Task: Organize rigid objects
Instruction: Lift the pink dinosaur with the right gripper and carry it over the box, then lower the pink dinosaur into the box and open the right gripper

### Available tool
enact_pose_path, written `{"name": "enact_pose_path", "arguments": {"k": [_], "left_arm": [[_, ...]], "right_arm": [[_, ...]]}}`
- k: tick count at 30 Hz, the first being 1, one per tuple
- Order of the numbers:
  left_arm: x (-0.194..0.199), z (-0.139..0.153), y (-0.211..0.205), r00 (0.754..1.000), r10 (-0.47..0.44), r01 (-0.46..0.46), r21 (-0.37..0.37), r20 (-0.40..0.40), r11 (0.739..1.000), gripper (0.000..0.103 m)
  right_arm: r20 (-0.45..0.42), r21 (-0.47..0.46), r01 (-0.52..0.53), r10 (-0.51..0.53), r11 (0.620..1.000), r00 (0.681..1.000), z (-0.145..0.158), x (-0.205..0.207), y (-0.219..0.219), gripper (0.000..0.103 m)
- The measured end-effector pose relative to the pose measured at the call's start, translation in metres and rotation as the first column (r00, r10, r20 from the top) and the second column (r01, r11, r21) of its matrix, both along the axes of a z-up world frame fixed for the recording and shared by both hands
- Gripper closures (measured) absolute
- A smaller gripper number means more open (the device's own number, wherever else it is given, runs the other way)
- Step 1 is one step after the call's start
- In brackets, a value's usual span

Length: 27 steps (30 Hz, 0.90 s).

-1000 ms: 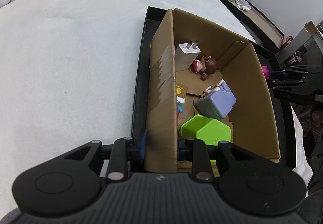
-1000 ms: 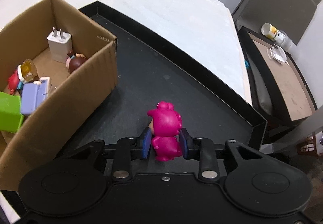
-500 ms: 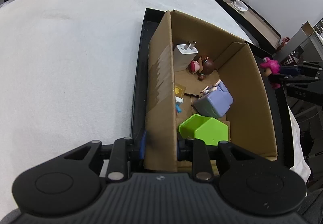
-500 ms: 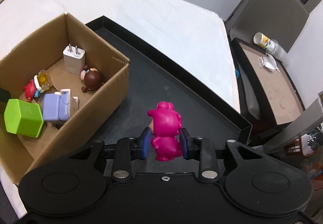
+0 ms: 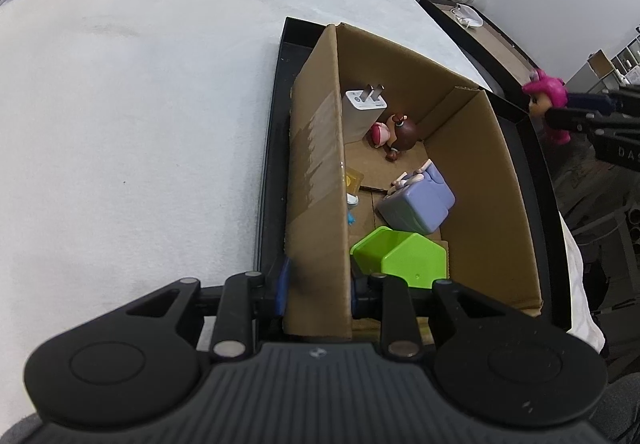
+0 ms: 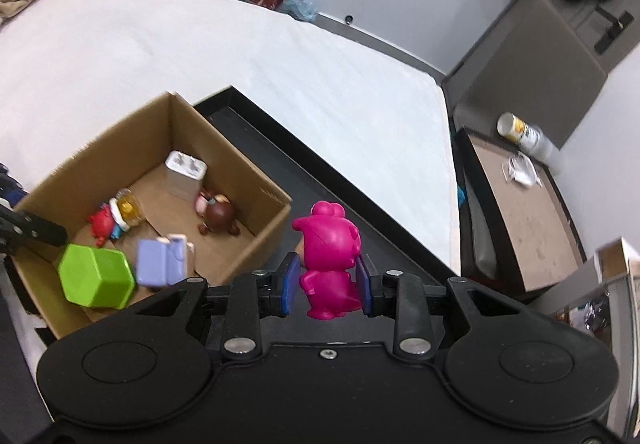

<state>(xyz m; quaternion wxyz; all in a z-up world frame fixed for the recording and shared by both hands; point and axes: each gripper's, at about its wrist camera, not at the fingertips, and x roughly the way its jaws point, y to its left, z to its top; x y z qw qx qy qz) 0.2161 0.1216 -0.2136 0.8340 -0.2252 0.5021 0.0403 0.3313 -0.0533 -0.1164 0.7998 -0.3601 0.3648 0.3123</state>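
Magenta plastic toy figure: upright between the blue pads of the right gripper, pads pressing its lower body on both sides; head sticks out above the fingers.
Figure position: off the surface, over the black tray, just beside the right-hand wall of the open brown cardboard box, outside it. From the left wrist view it shows at the far right, above the tray's rim.
Right gripper: narrow, clamped on the figure.
Left gripper: narrow, blue pads either side of the box's near-left wall, pinching the cardboard.
Box: sits inside the black tray, tray on a white fuzzy bed cover.
Box contents: white two-prong wall charger standing at the far end; brown round-headed doll lying next to it, with a small pink figure touching it; lavender plastic block toy mid-box; lime green hexagonal plastic block at the near end, close to the left gripper's inner finger.
Also in box (right wrist view): red and blue small figurine with a yellow clear piece along the left wall.
Blur: lavender block smeared in the right wrist view, detail not readable.
Background: bedside table with a can to the right of the bed.
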Motion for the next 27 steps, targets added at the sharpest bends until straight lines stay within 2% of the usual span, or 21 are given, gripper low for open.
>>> {"name": "enact_pose_path", "arguments": {"k": [12, 27], "left_arm": [[-0.001, -0.001, 0.004, 1.000, -0.006, 0.006, -0.017, 0.009, 1.000, 0.077], [-0.002, -0.004, 0.007, 1.000, -0.016, 0.017, -0.034, 0.018, 0.999, 0.076]], "right_arm": [[0.000, -0.024, -0.082, 0.082, 0.996, 0.997, 0.006, -0.022, 0.053, 0.073], [-0.094, -0.044, -0.112, 0.107, 0.993, 0.990, -0.024, -0.032, 0.097, 0.073]]}}
